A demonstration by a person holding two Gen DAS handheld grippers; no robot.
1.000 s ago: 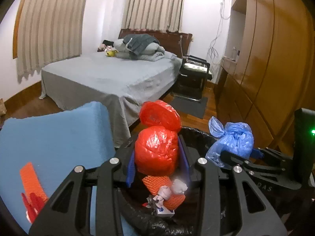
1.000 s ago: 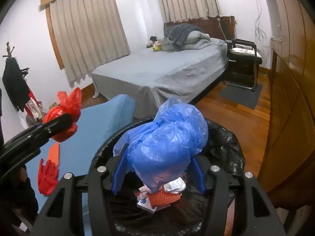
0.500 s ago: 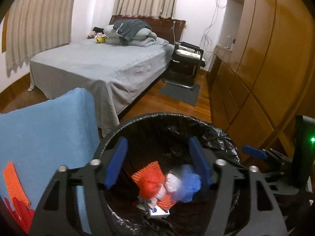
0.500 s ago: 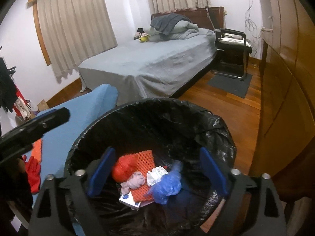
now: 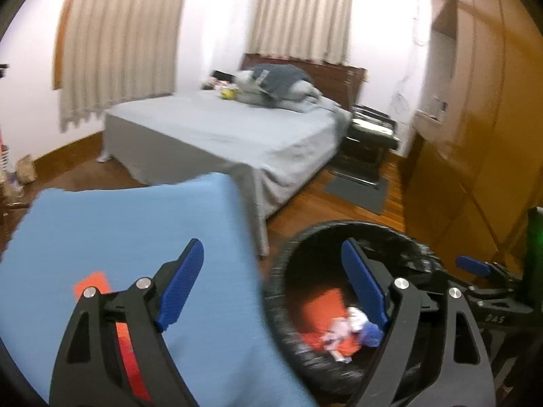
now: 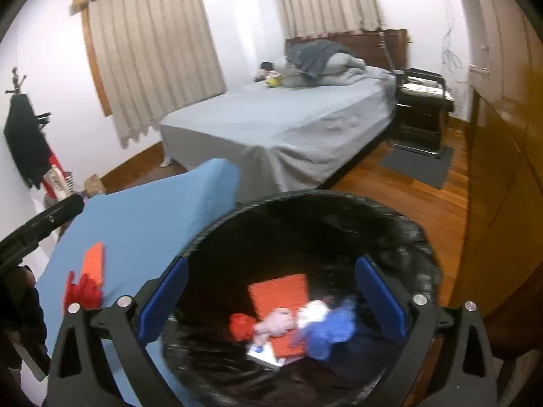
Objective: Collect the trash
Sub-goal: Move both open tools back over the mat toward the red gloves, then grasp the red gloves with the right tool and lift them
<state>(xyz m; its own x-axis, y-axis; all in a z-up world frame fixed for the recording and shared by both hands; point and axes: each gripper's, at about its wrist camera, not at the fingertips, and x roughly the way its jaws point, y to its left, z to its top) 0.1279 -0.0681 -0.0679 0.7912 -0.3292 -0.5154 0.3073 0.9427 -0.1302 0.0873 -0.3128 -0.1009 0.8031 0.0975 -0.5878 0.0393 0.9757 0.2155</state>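
Note:
A bin with a black liner [image 6: 305, 203] stands by a blue-covered table [image 6: 142, 224]. In the bin lie a red bag [image 6: 241, 325], a blue bag [image 6: 331, 332], an orange mesh sheet [image 6: 278, 291] and white crumpled scraps [image 6: 275, 320]. My right gripper [image 6: 271, 266] hangs over the bin, its jaws opening wide with nothing between them. My left gripper [image 5: 273, 247] straddles the gap between the table [image 5: 118, 230] and the bin rim [image 5: 339, 227]; its jaws are also opening and hold nothing. An orange strip [image 6: 93, 261] and a red glove [image 6: 83, 291] lie on the table.
A grey bed [image 6: 288, 122] stands beyond the table. A wooden wardrobe [image 6: 502, 169] runs along the right. A black stand [image 6: 420, 108] and a dark mat [image 6: 417, 162] are at the back. A coat rack [image 6: 23, 135] stands far left.
Both grippers opened: the red bag left the left jaws and the blue bag left the right jaws, and both now lie in the bin. The left view has swung left toward the table.

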